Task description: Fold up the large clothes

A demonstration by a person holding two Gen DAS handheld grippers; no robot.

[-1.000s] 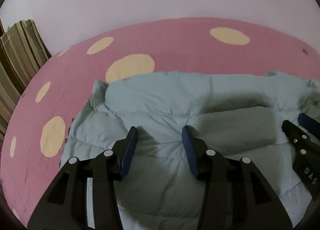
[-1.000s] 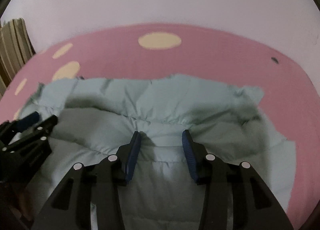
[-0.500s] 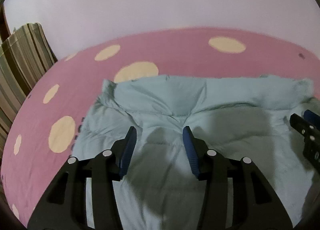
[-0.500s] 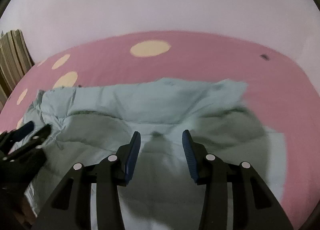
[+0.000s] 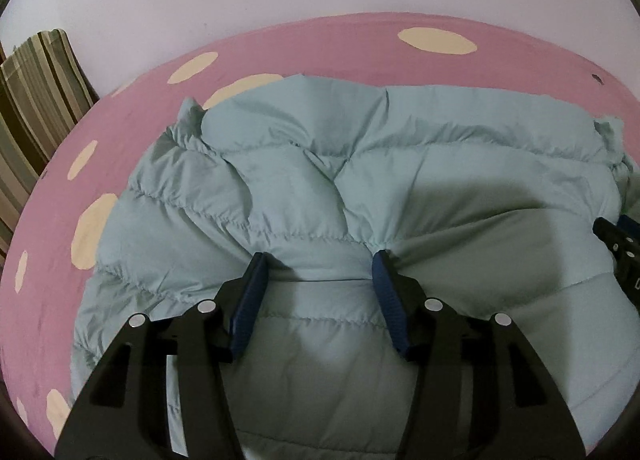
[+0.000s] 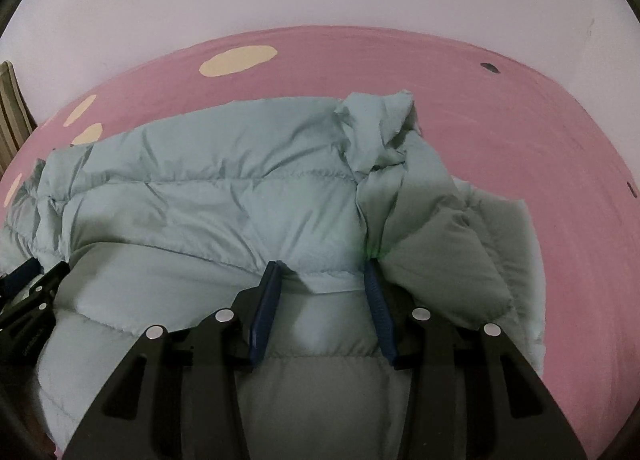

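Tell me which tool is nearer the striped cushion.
Left. The left tool works the jacket half on the side of the striped cushion; the right tool is at the jacket's far half, the cushion barely in its view's left edge.

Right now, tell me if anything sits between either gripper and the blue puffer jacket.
Nothing visible does. The left gripper and right gripper both sit directly on the jacket, fingers apart with fabric between them; the left one's jaws have just been opening. Only the pink spotted bedsheet surrounds it.
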